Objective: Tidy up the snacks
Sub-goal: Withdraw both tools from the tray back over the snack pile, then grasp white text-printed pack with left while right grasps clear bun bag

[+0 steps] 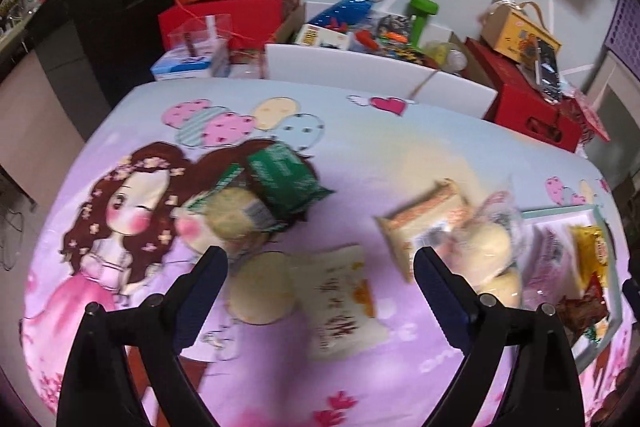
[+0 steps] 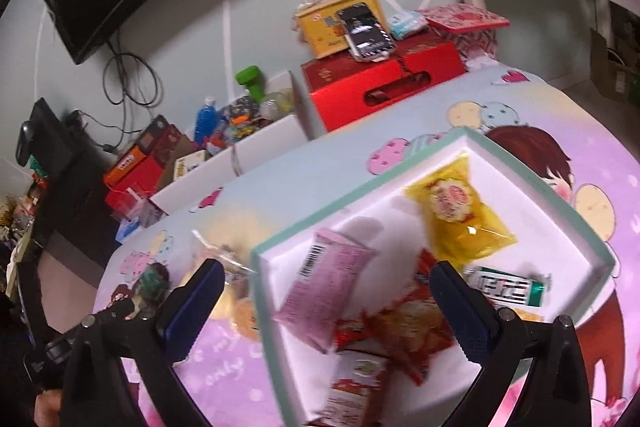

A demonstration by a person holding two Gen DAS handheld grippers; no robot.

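My left gripper [image 1: 320,263] is open over the cartoon bedspread [image 1: 360,155], nothing pressed between its fingers. Below the gap lie a round pastry in clear wrap [image 1: 262,287] and a white packet with red print [image 1: 344,303]. Farther off are a green packet [image 1: 286,179], a round biscuit pack [image 1: 232,213], a beige and orange packet [image 1: 428,223] and a clear bag of buns [image 1: 488,255]. My right gripper [image 2: 326,287] hangs open above the white tray [image 2: 360,203], which holds a pink packet [image 2: 324,295], a yellow packet [image 2: 460,215], a green and white packet [image 2: 504,287] and red packets [image 2: 400,327].
Behind the bed's far edge stand a white open box of clutter [image 1: 372,67], red boxes [image 1: 532,107], a yellow case with a phone [image 2: 348,23] leaning on it, and cables on the wall. The tray [image 1: 560,215] also shows at the right in the left wrist view.
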